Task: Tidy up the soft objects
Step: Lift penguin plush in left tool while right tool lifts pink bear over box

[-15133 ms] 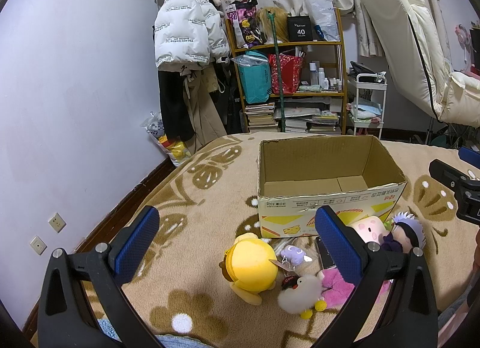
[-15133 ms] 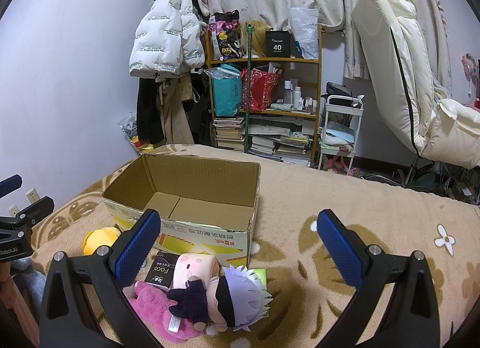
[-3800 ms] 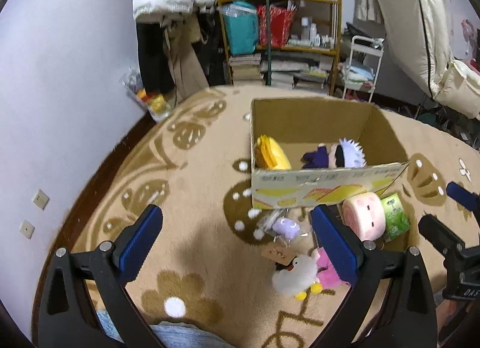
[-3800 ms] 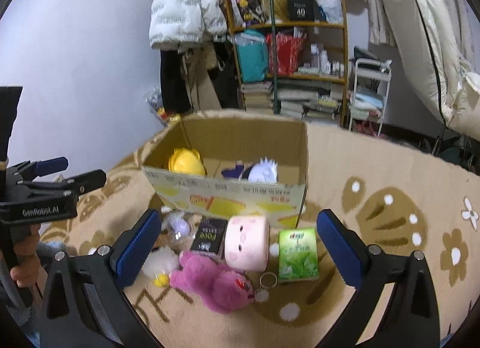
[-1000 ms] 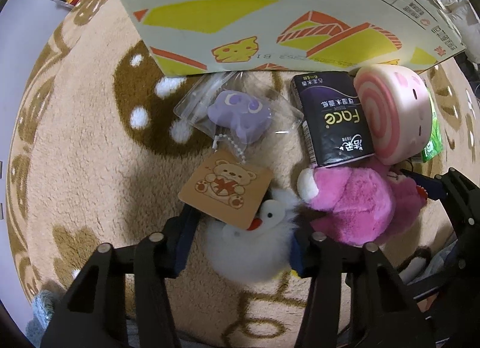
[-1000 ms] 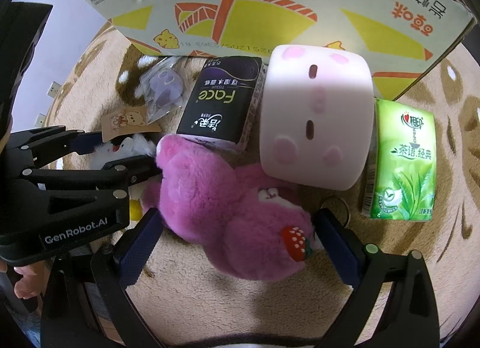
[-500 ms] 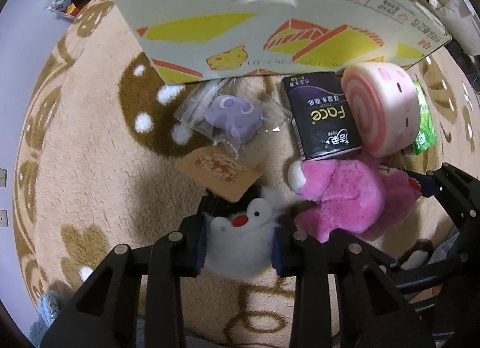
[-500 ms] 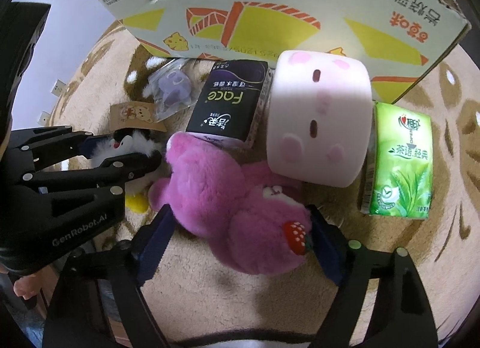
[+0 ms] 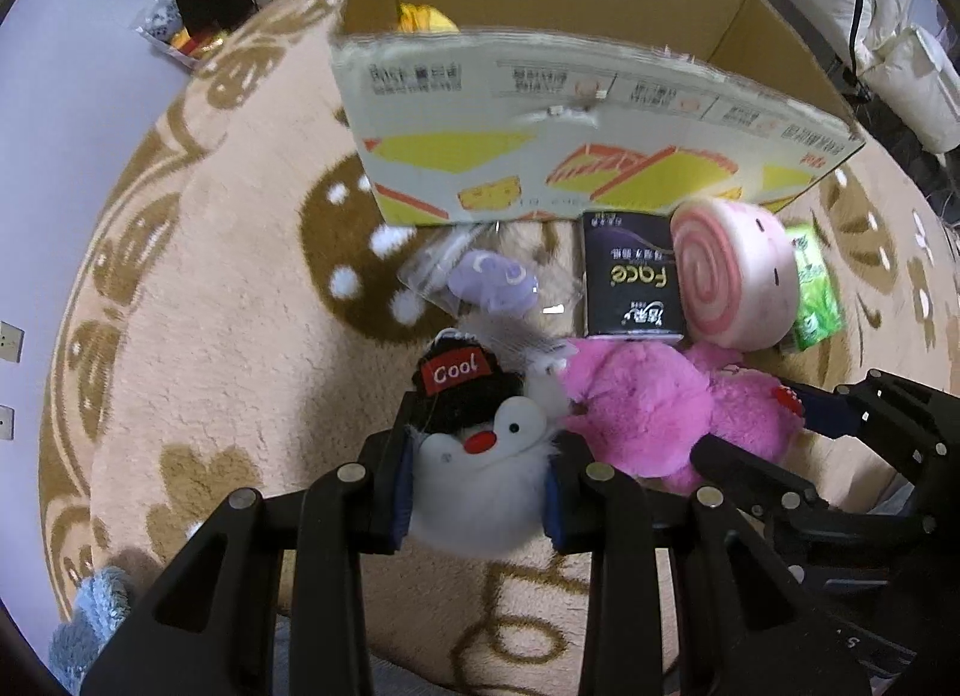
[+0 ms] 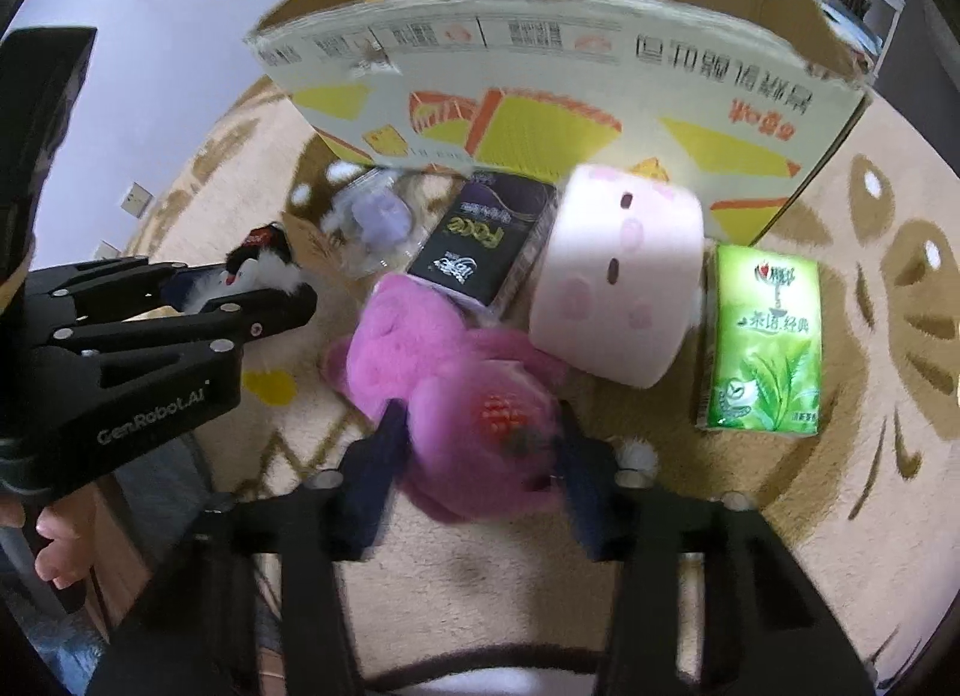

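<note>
My left gripper [image 9: 477, 477] is shut on a white plush bird [image 9: 480, 480] with a black "Cool" cap, lifted just off the rug. My right gripper [image 10: 480, 450] is shut on a pink plush bear [image 10: 456, 390], also seen in the left wrist view [image 9: 648, 402]. The open cardboard box [image 9: 588, 114] stands just behind; a yellow plush [image 9: 423, 18] shows inside it. A pink roll-shaped pig plush [image 9: 735, 291] lies before the box, also in the right wrist view [image 10: 618, 282]. A small purple plush in a clear bag [image 9: 492, 282] lies beside it.
A black "Face" tissue pack [image 9: 633, 291] and a green tissue pack [image 10: 762, 336] lie on the tan patterned rug [image 9: 240, 300]. The left gripper's body [image 10: 150, 336] fills the left of the right wrist view. A white chair [image 9: 888, 36] stands behind the box on the right.
Both grippers have closed on their plush toys and lifted them slightly. The bird has turned so its cap faces up, and the bear tag no longer shows.
</note>
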`<state>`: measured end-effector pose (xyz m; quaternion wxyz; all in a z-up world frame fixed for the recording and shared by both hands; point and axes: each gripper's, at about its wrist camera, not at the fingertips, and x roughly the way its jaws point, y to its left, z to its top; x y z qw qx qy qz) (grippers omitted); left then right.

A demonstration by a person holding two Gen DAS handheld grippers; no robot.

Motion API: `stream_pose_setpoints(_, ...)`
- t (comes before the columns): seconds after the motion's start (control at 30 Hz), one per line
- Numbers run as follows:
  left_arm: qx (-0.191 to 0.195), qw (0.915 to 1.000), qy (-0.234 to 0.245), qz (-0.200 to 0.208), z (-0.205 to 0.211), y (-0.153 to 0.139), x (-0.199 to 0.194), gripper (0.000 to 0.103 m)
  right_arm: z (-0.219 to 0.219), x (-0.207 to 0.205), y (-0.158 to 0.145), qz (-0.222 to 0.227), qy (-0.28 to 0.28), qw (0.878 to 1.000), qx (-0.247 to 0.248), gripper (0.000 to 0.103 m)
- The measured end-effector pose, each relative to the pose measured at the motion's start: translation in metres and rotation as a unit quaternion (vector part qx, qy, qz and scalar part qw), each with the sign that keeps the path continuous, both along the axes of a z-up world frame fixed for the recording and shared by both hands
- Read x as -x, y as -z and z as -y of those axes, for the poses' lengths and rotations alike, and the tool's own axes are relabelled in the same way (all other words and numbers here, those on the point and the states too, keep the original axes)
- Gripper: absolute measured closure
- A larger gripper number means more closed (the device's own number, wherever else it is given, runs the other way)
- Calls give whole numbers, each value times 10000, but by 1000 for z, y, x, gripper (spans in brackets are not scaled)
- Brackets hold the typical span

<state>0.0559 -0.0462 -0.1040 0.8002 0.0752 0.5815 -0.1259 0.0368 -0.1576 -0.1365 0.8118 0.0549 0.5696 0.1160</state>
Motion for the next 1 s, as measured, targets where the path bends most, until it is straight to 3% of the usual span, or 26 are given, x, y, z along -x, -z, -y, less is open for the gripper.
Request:
stream_pose_setpoints(0.4,111,9983,-277,492,-9,-27,5,71,6,14,-17,319,14,9994,-121,58)
stream_pose_setpoints(0.6,264,9951,-317,895,-17,-41,5,71,17,33,-42,769,168,9967,-185,58)
stream_pose_setpoints(1.0,559,9739,-469,2149,-26,-81,21,71,40,51,-84,1860,747,9794,-224,58)
